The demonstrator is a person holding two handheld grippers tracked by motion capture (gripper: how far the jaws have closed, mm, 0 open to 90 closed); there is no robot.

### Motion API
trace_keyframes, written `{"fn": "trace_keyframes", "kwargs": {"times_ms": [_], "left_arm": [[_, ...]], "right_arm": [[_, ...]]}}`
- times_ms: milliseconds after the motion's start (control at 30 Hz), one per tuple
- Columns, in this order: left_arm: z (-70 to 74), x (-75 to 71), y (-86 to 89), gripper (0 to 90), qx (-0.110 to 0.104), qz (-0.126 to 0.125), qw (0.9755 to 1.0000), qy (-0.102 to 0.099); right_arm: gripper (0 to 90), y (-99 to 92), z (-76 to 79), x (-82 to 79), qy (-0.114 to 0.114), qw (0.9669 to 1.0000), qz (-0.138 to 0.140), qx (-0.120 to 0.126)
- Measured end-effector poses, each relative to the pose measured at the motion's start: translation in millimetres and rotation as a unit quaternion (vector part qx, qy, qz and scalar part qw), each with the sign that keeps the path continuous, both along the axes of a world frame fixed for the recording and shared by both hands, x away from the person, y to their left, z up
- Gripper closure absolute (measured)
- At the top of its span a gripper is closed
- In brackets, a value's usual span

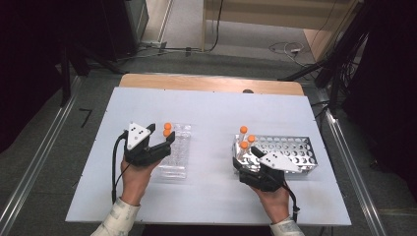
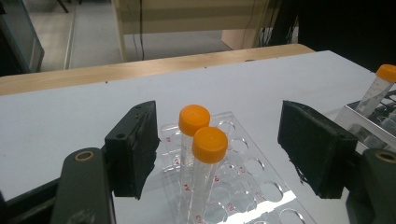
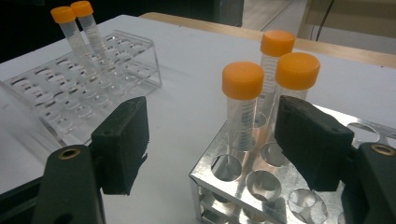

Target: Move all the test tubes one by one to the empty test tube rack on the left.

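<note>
Tubes are moving from metal rack (image 1: 290,150) to clear rack (image 1: 176,150); right gripper (image 3: 210,135) jaws apart, approaching nearest tube (image 3: 242,105); left gripper (image 2: 217,154) jaws apart, nothing held; nxt: close & lift straight.

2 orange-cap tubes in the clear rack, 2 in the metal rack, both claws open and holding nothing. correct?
Not quite: the metal rack holds three orange-capped tubes, not two, as the right gripper view shows. The rest stands: two tubes in the clear rack, and the left claw and right claw are open and hold nothing.
</note>
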State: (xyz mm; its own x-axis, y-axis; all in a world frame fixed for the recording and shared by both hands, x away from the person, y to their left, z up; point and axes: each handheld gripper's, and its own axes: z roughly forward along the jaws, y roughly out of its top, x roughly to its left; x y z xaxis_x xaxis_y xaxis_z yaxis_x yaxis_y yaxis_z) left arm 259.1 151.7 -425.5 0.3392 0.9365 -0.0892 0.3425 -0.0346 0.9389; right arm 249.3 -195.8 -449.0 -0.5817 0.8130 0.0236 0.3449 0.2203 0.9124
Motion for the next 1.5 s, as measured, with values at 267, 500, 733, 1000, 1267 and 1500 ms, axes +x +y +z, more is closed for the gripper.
{"fn": "trace_keyframes", "kwargs": {"times_ms": [267,500,733,1000,1267,1500], "left_arm": [[0.2,-0.6,1.2,29.7,-0.001,0.003,1.0000,0.000],[0.1,-0.6,2.2,29.3,-0.001,0.000,1.0000,0.000],[1.4,0.0,3.2,16.9,-0.003,0.006,1.0000,0.004],[1.3,-0.3,2.0,14.9,-0.003,0.007,1.0000,0.006],[1.9,-1.8,1.1,15.4,0.000,0.003,1.0000,0.006],[2.2,-2.7,0.0,15.5,0.000,0.001,1.0000,0.005]], "right_arm": [[30.2,1.7,-5.2,6.3,0.011,0.9999,-0.002,-0.006],[41.9,2.4,-6.9,8.6,0.011,0.9999,-0.011,-0.004],[54.2,4.2,-11.1,12.2,0.006,0.9996,-0.028,-0.010],[64.0,4.6,-14.2,16.9,0.008,0.9992,-0.039,-0.010],[70.0,6.0,-17.1,19.9,0.013,0.9988,-0.043,-0.017],[71.3,3.8,-14.3,19.0,0.005,0.9986,-0.050,-0.014]]}}
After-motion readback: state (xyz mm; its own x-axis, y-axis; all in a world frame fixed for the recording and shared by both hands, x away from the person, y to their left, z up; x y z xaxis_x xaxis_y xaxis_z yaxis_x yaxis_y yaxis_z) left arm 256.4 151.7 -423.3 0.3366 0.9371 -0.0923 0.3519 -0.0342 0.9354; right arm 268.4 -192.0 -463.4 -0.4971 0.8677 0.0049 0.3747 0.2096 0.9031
